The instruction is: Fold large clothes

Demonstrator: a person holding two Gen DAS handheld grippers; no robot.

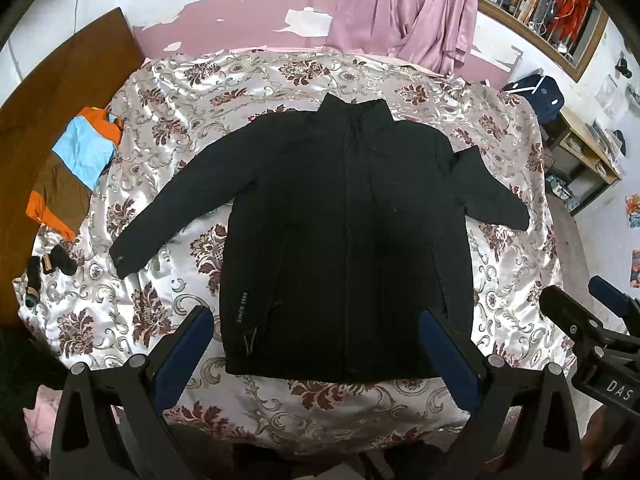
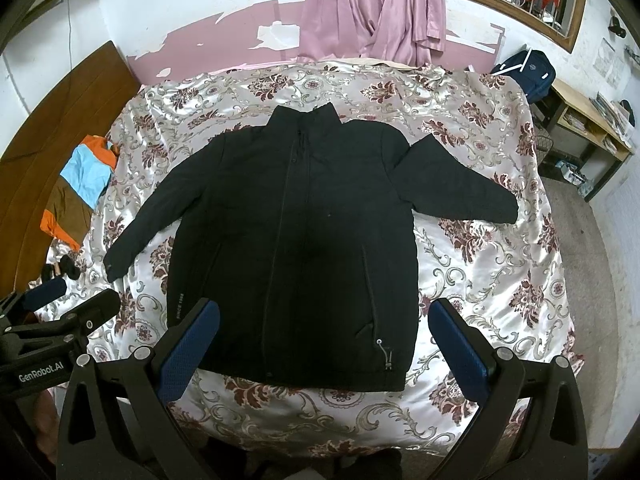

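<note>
A black zip-up jacket (image 1: pixel 340 232) lies flat and face up on the bed, collar away from me, both sleeves spread out to the sides; it also shows in the right wrist view (image 2: pixel 296 240). My left gripper (image 1: pixel 316 320) is open and empty, held above the jacket's hem. My right gripper (image 2: pixel 324 312) is open and empty, also above the hem, a little to the right. The right gripper shows at the right edge of the left wrist view (image 1: pixel 588 300), and the left gripper shows at the left edge of the right wrist view (image 2: pixel 68 300).
The bed has a shiny floral cover (image 1: pixel 168 152). An orange, blue and brown cloth (image 1: pixel 76 160) lies at the bed's left edge by the wooden headboard (image 1: pixel 60 80). Small dark items (image 1: pixel 52 264) lie beside it. Pink curtains (image 1: pixel 408 12) hang behind. A desk with a backpack (image 2: pixel 528 72) stands right.
</note>
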